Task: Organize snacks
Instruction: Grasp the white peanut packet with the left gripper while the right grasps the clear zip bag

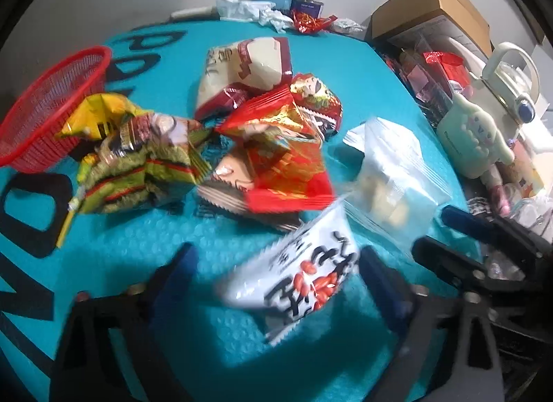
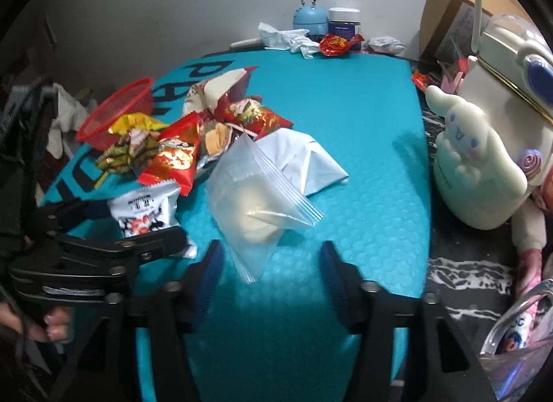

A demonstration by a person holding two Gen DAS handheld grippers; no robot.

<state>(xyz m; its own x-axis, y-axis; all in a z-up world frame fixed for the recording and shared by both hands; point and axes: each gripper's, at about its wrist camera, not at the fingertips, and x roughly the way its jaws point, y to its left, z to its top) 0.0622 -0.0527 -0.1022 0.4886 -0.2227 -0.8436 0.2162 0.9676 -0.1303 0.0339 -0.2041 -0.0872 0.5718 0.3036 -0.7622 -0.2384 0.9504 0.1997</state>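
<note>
Your work surface is a teal bubble-textured mat (image 2: 345, 118) printed with big black letters, set against a plain grey-white wall; along its far edge stand a small blue antlered gadget (image 2: 310, 19) and a dark jar with a white lid (image 2: 344, 24), beside crumpled wrappers. To your right a cardboard box (image 1: 432, 5) and a cream bottle with a white long-eared dog figure (image 2: 470, 150) crowd the side. The snacks lie heaped mid-mat: a green striped packet (image 1: 138, 174), a red-and-gold packet (image 1: 287, 163), a cream-and-maroon bag (image 1: 242, 74), with a red mesh basket (image 1: 45, 108) at the left edge, a yellow packet resting against it. Your left gripper (image 1: 276, 264) has its blue-padded fingers spread, a white packet (image 1: 297, 277) showing red peanuts between them; whether either pad touches it is unclear through the blur. Its bold black characters are not readable. Your right gripper (image 2: 271, 264) is also spread wide, framing the near corner of a clear zip bag (image 2: 255, 201) holding something pale, lying on the mat.
</note>
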